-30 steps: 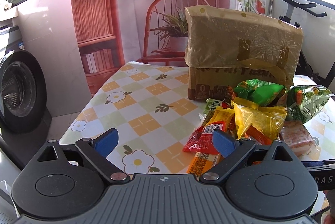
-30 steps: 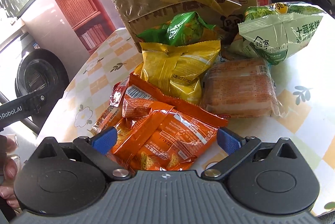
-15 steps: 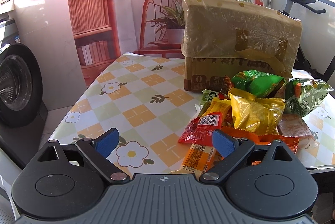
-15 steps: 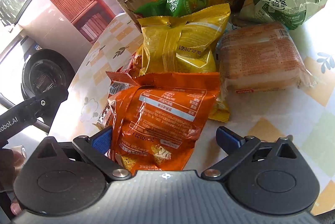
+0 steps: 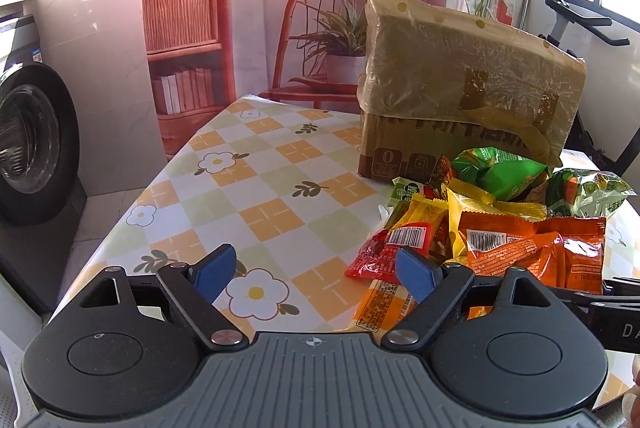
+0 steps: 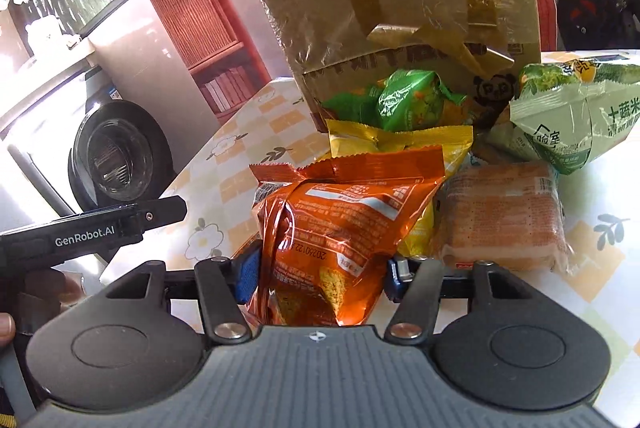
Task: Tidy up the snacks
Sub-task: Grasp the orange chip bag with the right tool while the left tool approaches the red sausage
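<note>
Only the right wrist view shows the grip: the right gripper [image 6: 320,274] has just been closing, and its blue pads now pinch the orange snack bag [image 6: 340,224] at frame centre, lifted and tilted toward the camera. The left wrist view shows that bag [image 5: 532,248] side-on at right. There the left gripper [image 5: 316,268] hangs wide, having narrowed slightly, nothing between its jaws, angled down over the flowered tablecloth [image 5: 256,188]. Behind the orange bag lie a yellow bag [image 6: 400,140], a wrapped cake [image 6: 504,216], green bags [image 6: 412,100], then the taped cardboard box [image 6: 400,8]. A washing machine [image 5: 28,144] sits at far left.
</note>
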Demonstrator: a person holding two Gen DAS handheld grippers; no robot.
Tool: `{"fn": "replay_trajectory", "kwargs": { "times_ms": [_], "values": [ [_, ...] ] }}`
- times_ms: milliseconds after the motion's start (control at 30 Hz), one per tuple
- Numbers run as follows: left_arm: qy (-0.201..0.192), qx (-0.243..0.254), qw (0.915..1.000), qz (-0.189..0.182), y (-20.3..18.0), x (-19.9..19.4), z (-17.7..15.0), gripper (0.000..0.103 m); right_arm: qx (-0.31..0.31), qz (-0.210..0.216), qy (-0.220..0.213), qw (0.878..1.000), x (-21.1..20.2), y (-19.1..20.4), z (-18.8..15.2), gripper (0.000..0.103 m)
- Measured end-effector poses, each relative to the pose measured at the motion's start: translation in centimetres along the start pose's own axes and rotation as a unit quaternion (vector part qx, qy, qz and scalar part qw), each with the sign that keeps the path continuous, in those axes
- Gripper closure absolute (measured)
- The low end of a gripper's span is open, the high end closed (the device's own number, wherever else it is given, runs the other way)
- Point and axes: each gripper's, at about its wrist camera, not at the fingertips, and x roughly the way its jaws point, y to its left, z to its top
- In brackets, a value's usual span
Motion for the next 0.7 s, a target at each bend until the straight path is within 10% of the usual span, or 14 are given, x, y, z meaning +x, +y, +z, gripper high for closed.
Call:
{"fn": "replay_trajectory", "kwargs": {
  "times_ms": [233,700],
  "values": [
    [-0.031,0.041,0.9978,-0.043,-0.3,1.4,1.9,0.018,-0.020,-0.005,-0.070,0.997,-2.2,-0.1,2.9,0.047],
    [0.039,0.082,0.9864,-0.137,-2.4,10.9,1.8,0.018,0.014,-0.019,-0.084,0.996,-2.0,-2.9,4.4,0.048]
  ]
}}
